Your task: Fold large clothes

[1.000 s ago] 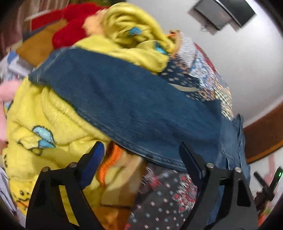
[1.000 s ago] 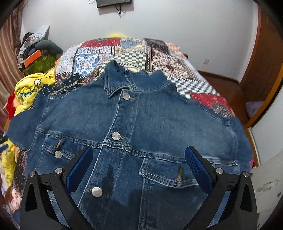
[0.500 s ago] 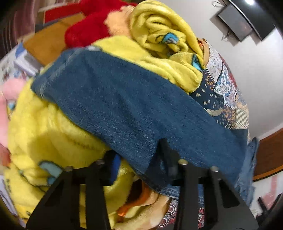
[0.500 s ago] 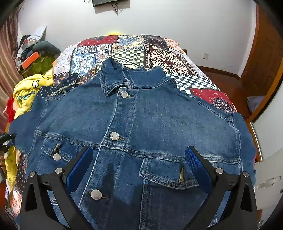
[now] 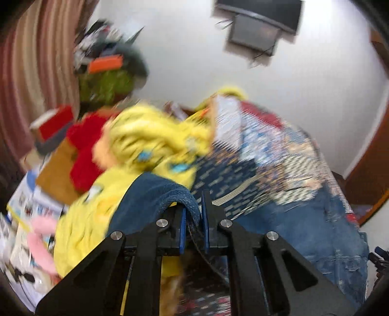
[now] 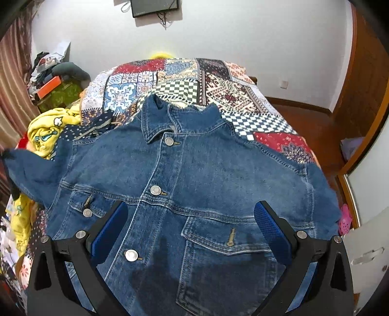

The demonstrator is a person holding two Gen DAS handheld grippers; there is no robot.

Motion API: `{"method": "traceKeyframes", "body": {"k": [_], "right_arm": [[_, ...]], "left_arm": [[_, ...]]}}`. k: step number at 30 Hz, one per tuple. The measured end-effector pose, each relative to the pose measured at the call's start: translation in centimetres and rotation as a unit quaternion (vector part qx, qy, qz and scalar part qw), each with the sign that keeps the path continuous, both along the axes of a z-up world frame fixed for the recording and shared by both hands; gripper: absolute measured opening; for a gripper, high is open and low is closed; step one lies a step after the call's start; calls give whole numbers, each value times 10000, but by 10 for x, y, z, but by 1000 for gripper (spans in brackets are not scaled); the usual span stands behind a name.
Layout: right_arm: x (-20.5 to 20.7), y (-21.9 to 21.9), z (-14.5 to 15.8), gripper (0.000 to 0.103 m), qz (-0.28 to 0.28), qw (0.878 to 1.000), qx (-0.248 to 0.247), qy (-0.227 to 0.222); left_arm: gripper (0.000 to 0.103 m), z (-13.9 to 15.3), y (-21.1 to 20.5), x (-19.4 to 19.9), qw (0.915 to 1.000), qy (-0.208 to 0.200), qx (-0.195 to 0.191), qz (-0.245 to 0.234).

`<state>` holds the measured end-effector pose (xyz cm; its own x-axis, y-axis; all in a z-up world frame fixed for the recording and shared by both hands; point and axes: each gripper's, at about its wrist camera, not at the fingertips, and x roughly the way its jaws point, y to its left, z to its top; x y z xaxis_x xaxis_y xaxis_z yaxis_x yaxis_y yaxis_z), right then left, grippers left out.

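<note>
A blue denim jacket [image 6: 194, 184] lies face up and buttoned on the patchwork bedspread [image 6: 184, 85], collar toward the far wall. Its left sleeve [image 6: 31, 175] is raised off the bed at the left edge of the right wrist view. My left gripper [image 5: 193, 214] is shut on that sleeve's denim [image 5: 155, 194], which folds over and runs down between the blue pads; this view is blurred. My right gripper [image 6: 190, 226] hovers open above the jacket's chest pockets, with nothing between its fingers.
A yellow cartoon-print blanket [image 5: 150, 141] and red plush fabric [image 5: 85, 150] are heaped at the bed's left side, beside boxes and clutter by the curtain [image 5: 29, 73]. A wall screen [image 6: 155, 7] hangs above. Wooden floor [image 6: 316, 126] and a door lie to the right.
My left gripper closed on the sleeve edge and lifted it, its view tilting up toward the wall. The right gripper stayed almost still above the jacket.
</note>
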<state>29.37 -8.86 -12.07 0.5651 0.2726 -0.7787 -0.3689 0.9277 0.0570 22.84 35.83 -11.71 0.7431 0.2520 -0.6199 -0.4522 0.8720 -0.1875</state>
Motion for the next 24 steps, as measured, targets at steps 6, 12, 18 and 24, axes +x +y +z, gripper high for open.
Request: {"method": "traceKeyframes", "body": {"k": [6, 12, 18, 24], "right_arm": [[-2, -18, 13, 103, 6, 9997, -25, -243], [-3, -45, 23, 103, -137, 9993, 65, -350], [-3, -69, 24, 103, -220, 9992, 41, -343], [-5, -87, 15, 103, -254, 9994, -50, -239]], "left_arm": [[8, 55, -83, 46, 9946, -612, 149, -827], [6, 67, -178, 89, 9825, -745, 212, -1695], [6, 23, -273, 124, 9661, -156, 229, -2567], [6, -47, -337, 136, 9410, 844, 147, -3274]]}}
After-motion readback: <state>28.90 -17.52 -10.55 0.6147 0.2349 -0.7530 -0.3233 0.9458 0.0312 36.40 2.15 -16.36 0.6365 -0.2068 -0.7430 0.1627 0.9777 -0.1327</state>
